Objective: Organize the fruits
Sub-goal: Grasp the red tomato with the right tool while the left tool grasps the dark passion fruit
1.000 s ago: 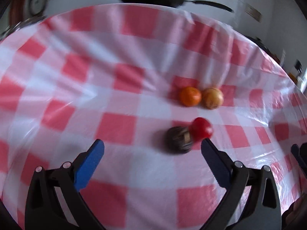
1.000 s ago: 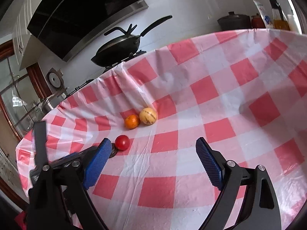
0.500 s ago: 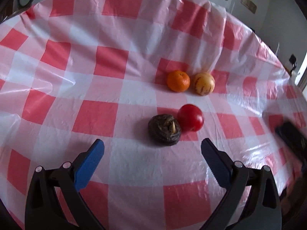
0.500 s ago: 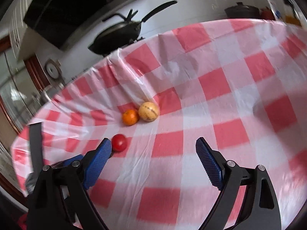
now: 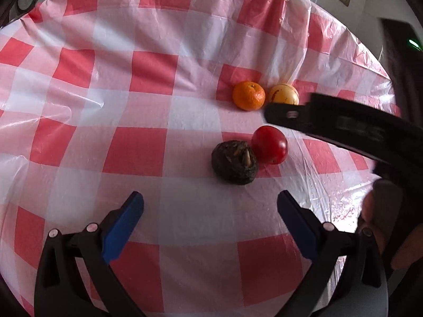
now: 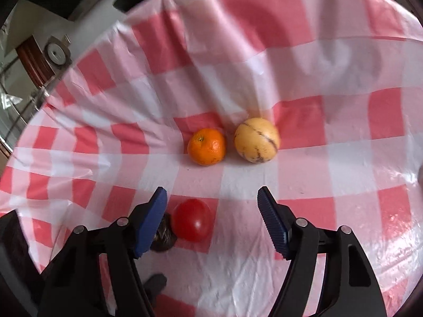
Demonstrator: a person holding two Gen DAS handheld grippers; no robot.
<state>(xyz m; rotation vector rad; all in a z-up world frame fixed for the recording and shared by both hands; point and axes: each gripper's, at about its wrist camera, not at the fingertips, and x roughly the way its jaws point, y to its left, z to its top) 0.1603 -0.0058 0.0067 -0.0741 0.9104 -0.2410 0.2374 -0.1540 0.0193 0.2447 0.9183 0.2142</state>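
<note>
Red-and-white checked plastic cloth (image 5: 148, 142) covers the whole worktop, with creases and shiny folds in it. Both grippers hang above it with their blue fingers spread wide and nothing between them. I take the red tomato (image 6: 192, 223) as the landmark. The right gripper (image 6: 211, 222) is low over the cloth, and its left finger (image 6: 150, 224) stands just left of the tomato, so the tomato lies between the two fingers but touches neither, as far as one can see. Behind this left finger, half hidden, is a dark brown wrinkled fruit (image 6: 164, 236), close against the tomato's left side. Farther from the camera than the tomato lie an orange mandarin (image 6: 206, 146) and, to its right, a pale yellow round fruit (image 6: 257, 140) with thin dark stripes; these two are just beside each other. The left gripper (image 5: 210, 222) is nearer to the camera than the tomato (image 5: 269, 144) and the dark fruit (image 5: 234, 162), and well apart from both. In its view a black arm of the right gripper (image 5: 343, 126) comes in from the right, above the tomato, and covers the lower part of the yellow fruit (image 5: 283, 93) beside the mandarin (image 5: 248, 95).
</note>
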